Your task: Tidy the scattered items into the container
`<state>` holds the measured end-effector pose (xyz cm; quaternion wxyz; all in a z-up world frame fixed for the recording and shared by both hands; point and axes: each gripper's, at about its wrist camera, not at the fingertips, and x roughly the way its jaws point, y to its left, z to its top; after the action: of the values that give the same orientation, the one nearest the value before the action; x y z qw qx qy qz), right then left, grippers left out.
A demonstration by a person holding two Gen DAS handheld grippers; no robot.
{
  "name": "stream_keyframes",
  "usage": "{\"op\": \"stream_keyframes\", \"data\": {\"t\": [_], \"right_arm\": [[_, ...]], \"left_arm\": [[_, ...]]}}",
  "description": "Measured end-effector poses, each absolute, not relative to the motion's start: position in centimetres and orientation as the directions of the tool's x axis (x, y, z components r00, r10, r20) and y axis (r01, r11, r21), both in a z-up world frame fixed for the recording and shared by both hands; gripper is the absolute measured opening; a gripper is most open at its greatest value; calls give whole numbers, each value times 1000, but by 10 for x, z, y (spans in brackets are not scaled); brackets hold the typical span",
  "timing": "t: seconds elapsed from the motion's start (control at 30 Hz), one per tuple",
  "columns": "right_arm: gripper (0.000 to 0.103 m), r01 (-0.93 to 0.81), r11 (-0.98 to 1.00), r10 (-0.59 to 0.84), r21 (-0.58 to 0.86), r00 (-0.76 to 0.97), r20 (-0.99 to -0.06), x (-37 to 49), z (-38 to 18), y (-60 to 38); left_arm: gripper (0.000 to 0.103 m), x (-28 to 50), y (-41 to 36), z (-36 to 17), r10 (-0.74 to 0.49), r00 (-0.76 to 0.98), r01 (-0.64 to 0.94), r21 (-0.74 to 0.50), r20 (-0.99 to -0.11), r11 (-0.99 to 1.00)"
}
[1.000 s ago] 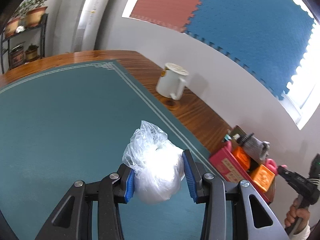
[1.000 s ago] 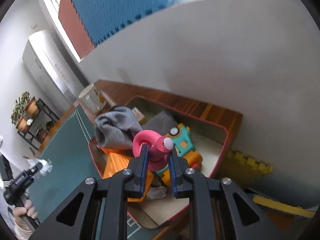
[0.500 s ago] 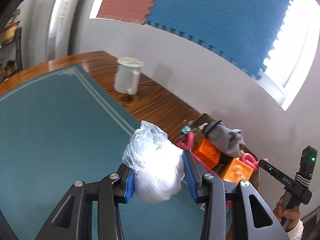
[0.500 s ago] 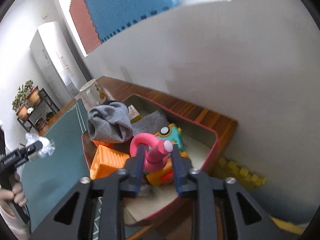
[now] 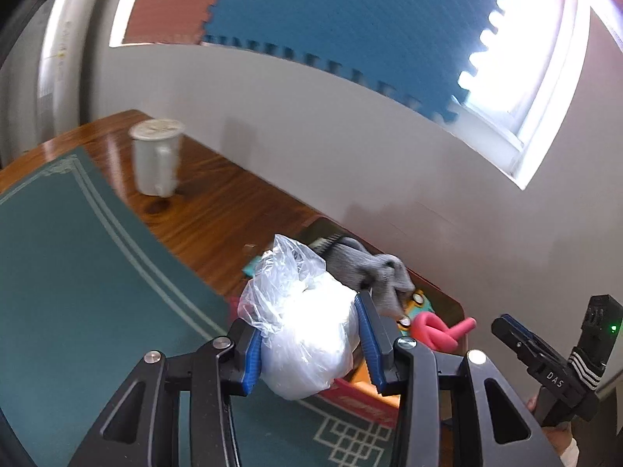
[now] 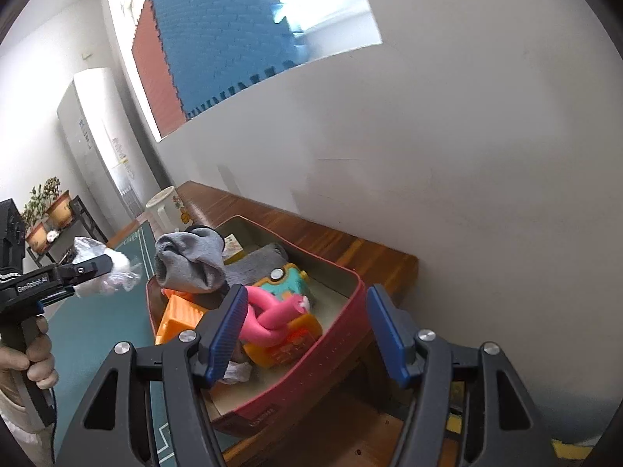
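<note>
While the left tongs [image 5: 307, 344] grip the plastic bag [image 5: 305, 334], the right tongs [image 6: 305, 334] have just opened, dropping the pink toy [image 6: 272, 313] into the container [image 6: 331, 334].

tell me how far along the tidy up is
Mostly done. The red container already holds the grey sock, orange blocks and the pink toy, which lies loose in front of the right gripper; its jaws have just been opening. In hand: the left gripper grips the plastic bag beside the container. Left: drop it in.

"DAS" on right tool [image 5: 506, 329] body; "GenRobot.AI" on left tool [image 6: 93, 268] body; container [image 6: 342, 311] lettering unreadable.
</note>
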<state>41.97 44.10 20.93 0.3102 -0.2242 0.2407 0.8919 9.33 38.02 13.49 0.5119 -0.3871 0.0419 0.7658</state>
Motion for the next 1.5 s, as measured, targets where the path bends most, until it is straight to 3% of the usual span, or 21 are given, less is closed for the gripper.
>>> {"op": "stream_keyframes", "data": {"t": [0.07,0.17,0.57,0.93,1.2,1.37,1.43,1.5], "right_arm": [[67,-663,-687,445,297,-708,-548,423,207,442],[67,-665,-687,450,292,-706,-547,424,206,441],[69,-616,-748,432,249,-735,-522,416,211,412],[69,-362,-883,164,298,-834,-527,377,205,333],[69,-313,-889,35,334,-774,-632,320,165,302],[60,-358,-876,38,323,-719,-694,291,143,303],[42,-377,-873,47,308,-695,-717,284,136,305],[35,-387,-872,49,299,-677,-734,280,131,306]], "left_arm": [[47,98,395,129,744,-129,-835,-333,-656,-439],[69,102,406,122,727,-87,-843,-338,-681,-418],[69,83,393,112,692,-169,-813,-298,-702,-500],[69,71,359,114,693,-198,-781,-315,-693,-539],[69,65,329,116,702,-206,-765,-336,-681,-550],[69,62,310,115,706,-213,-759,-341,-676,-555],[69,59,302,114,706,-214,-753,-346,-675,-559],[69,57,295,112,705,-215,-746,-351,-676,-565]]}}
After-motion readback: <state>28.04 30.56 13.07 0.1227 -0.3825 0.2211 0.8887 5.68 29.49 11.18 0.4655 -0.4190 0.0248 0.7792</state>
